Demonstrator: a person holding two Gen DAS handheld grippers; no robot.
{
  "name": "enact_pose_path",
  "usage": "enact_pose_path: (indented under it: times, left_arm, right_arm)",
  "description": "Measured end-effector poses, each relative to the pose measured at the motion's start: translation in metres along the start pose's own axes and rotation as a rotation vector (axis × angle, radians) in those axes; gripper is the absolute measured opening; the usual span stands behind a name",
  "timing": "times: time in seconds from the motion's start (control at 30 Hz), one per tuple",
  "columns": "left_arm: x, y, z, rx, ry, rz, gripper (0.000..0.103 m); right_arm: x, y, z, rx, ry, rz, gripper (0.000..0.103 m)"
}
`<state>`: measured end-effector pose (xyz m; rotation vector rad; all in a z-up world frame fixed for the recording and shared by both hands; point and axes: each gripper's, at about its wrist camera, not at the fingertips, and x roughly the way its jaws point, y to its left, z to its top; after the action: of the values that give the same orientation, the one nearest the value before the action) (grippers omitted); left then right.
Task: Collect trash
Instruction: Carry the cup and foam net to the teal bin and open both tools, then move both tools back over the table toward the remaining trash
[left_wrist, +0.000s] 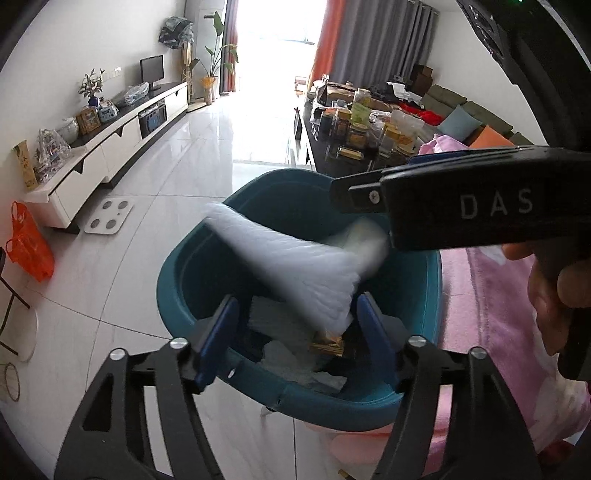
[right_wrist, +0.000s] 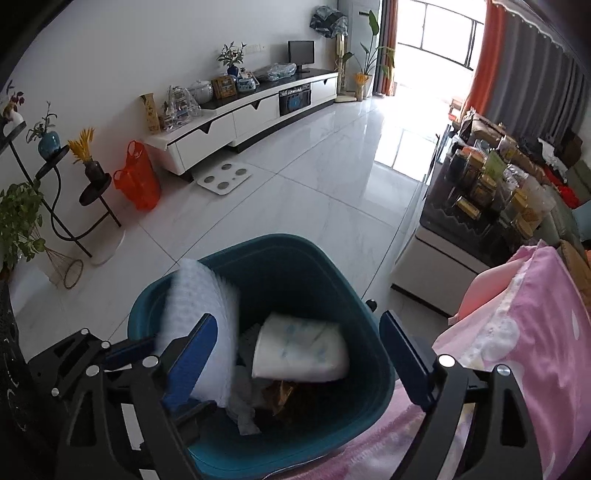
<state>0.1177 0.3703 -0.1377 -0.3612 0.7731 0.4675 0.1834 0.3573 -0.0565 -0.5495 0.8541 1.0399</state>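
Note:
A teal trash bin (left_wrist: 173, 280) stands on the floor beside a pink blanket; it also shows in the right wrist view (right_wrist: 354, 280). A white foam sheet (left_wrist: 291, 258), blurred, is inside the bin's mouth, leaning on its rim (right_wrist: 201, 295). My left gripper (left_wrist: 295, 332) is open over the bin, its fingers either side of the sheet's lower end, not touching. My right gripper (right_wrist: 299, 354) is open above the bin; its body (left_wrist: 480, 199) shows in the left wrist view. In the bin lie a rolled white diaper (right_wrist: 303, 350), crumpled paper (right_wrist: 243, 410) and a gold wrapper (left_wrist: 328, 347).
A pink blanket (right_wrist: 524, 354) lies right of the bin. A dark coffee table (right_wrist: 480, 206) crowded with jars stands beyond. A white TV cabinet (right_wrist: 236, 118), an orange bag (right_wrist: 138, 181), a scale (right_wrist: 223, 177) and a plant stand (right_wrist: 55, 192) are along the left wall.

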Motion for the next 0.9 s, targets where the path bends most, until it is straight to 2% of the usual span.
enact_pose_path:
  times: [0.13, 0.47, 0.8, 0.9]
  left_arm:
    - [-0.008, 0.002, -0.001, 0.0, -0.018, 0.018, 0.076]
    - [-0.048, 0.016, -0.007, -0.015, -0.075, 0.058, 0.081]
    - [-0.1, 0.007, -0.008, -0.023, -0.149, 0.091, 0.088]
    - [-0.119, 0.001, -0.009, -0.018, -0.182, 0.092, 0.092]
  right_arm:
    - [-0.007, -0.001, 0.0, 0.002, -0.017, -0.008, 0.087]
    - [-0.02, -0.002, -0.001, -0.002, -0.052, -0.044, 0.087]
    - [-0.053, -0.008, -0.013, 0.009, -0.097, -0.088, 0.089]
    - [-0.068, -0.011, -0.018, 0.01, -0.118, -0.11, 0.092]
